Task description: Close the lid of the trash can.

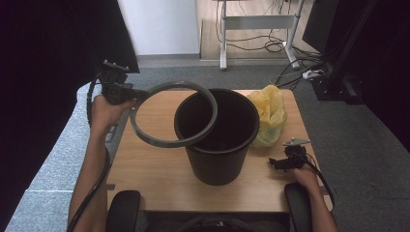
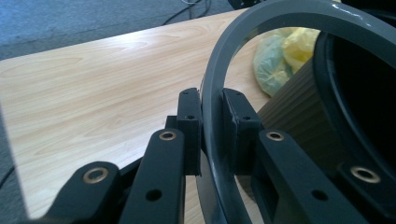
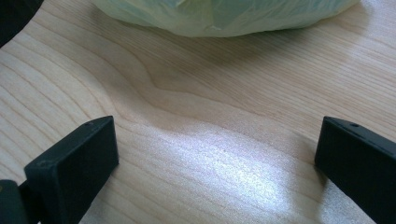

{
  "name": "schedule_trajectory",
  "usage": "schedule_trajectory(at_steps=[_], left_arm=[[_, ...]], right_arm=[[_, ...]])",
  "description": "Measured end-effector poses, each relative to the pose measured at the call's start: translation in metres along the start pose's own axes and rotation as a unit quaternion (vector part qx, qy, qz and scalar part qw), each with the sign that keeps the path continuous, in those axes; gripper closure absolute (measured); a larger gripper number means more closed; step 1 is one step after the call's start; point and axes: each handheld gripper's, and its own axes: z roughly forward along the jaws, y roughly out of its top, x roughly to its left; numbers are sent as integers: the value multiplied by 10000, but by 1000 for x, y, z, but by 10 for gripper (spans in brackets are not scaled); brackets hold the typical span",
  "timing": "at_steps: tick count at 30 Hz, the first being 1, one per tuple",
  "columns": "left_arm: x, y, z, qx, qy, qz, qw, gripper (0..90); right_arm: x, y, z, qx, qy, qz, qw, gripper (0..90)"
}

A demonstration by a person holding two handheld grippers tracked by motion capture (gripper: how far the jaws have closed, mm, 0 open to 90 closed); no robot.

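High overhead; two close cams (shared tabletop (image 1: 159,169))

You have two grippers in hand: your left gripper (image 1: 126,94) is clamped on the one grey ring (image 1: 172,114), and your right gripper (image 1: 276,163) rests with jaws wide apart on the one wooden table (image 1: 159,174). There is one black bin (image 1: 217,137), standing between the two grippers and partly under the ring. One yellow plastic bag (image 1: 268,113) lies just ahead of your right gripper, beside the bin.
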Motion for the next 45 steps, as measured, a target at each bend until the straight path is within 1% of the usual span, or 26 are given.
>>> schedule_trajectory(at_steps=[7,16,21,25,29,35,38,44,45], left_arm=[[-18,8,19,1,-169,177,9997,784],[-41,19,42,35,-391,372,9985,782],[-54,24,53,38,-505,462,9977,782],[-63,28,58,32,-563,544,9969,781],[-72,31,62,44,-576,614,9964,781],[-82,31,68,74,-567,707,9959,779],[-85,29,71,55,-481,748,9960,775],[-87,26,72,15,-394,782,9962,771],[-87,26,72,42,-366,802,9961,770]], right_arm=[[0,0,0,-1,2,1,10000,0],[0,0,0,1,2,-3,10000,0],[0,0,0,-1,2,4,10000,0],[0,0,0,-1,3,1,10000,0],[0,0,0,0,3,2,10000,0],[0,0,0,-1,1,3,10000,0],[0,0,0,0,4,-1,10000,0],[0,0,0,0,27,-12,10000,0],[0,0,0,0,27,-12,10000,0]])
